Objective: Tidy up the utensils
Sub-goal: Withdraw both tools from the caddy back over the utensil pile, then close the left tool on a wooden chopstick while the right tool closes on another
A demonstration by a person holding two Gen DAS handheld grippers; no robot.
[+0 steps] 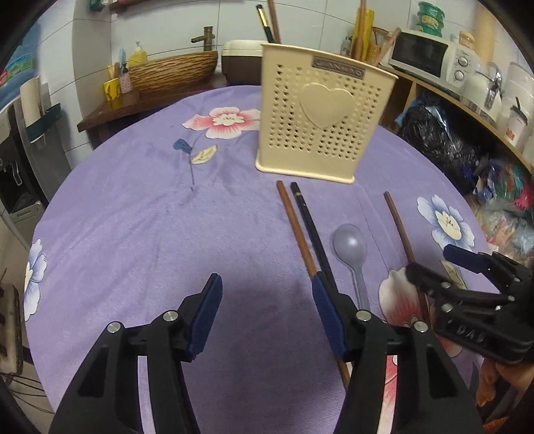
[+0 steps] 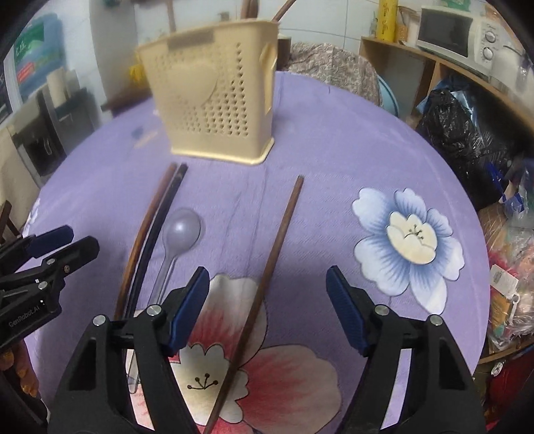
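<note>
A cream perforated utensil holder (image 1: 320,113) (image 2: 213,100) stands at the far side of the purple floral tablecloth (image 1: 133,217), with chopsticks (image 1: 272,20) sticking out of its top. In front of it lie a brown chopstick (image 1: 295,227), a black chopstick (image 1: 308,227), a clear plastic spoon (image 1: 350,247) (image 2: 182,230) and a lone brown chopstick (image 1: 398,227) (image 2: 277,247). My left gripper (image 1: 267,280) (image 2: 80,238) is open and empty, its right finger over the brown-and-black pair. My right gripper (image 2: 267,273) (image 1: 430,260) is open above the lone chopstick, which runs between its fingers without touching the pads.
A shelf on the right carries a microwave (image 1: 430,56) and jars, with a black bag (image 1: 437,140) and other bags below it. A wicker basket (image 1: 173,70) and a yellow bottle sit on a counter behind the round table. The table edge curves close on both sides.
</note>
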